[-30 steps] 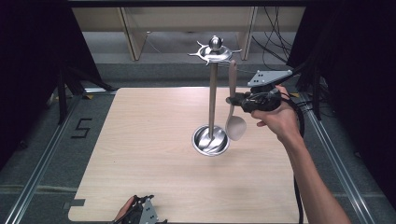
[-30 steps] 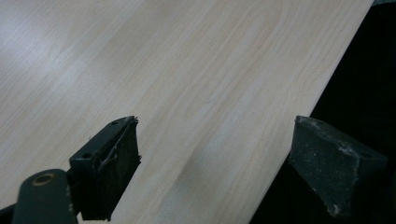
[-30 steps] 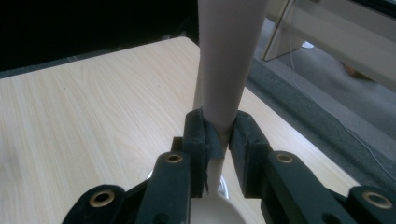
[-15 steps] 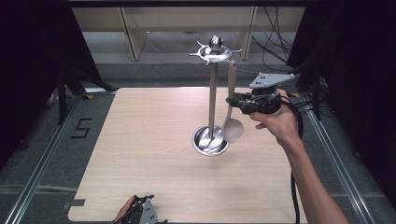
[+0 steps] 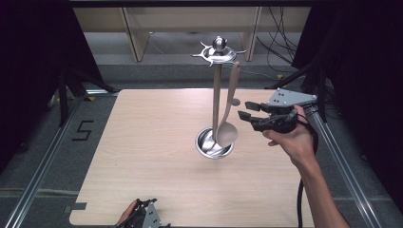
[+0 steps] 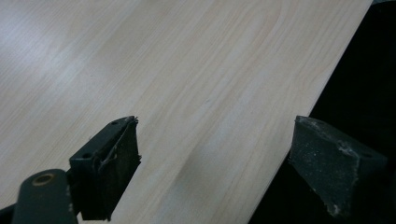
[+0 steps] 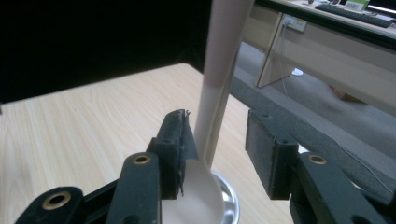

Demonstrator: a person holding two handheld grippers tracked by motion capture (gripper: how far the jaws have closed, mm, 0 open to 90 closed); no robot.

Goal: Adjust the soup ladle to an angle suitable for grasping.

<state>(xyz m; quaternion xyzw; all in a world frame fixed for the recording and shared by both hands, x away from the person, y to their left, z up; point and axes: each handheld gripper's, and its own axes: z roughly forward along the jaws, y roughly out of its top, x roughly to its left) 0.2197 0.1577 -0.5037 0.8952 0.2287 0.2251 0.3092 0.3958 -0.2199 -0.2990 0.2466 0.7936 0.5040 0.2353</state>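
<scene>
The right gripper [image 5: 246, 110] has its two black jaws apart, released, holding nothing. It hovers at the right side of the table [image 5: 142, 156], just right of a pale spoon [image 5: 227, 118], with a gap between the jaw tips and the spoon in the high view. In the right gripper view the jaws [image 7: 219, 154] stand on either side of the spoon's handle [image 7: 219, 79], which rises between them farther off; whether either pad touches it cannot be told. The person's right hand [image 5: 292, 137] grips the tool from the right, forearm running to the near right corner.

The spoon hangs from the top of a metal stand [image 5: 216, 95], its bowl low over the stand's round base [image 5: 215, 144] near the table's middle.

The left gripper [image 5: 142, 218] sits at the near edge of the table. In its own view its jaws [image 6: 215, 168] are wide apart, released and empty, over the wood table edge [image 6: 187, 93].
</scene>
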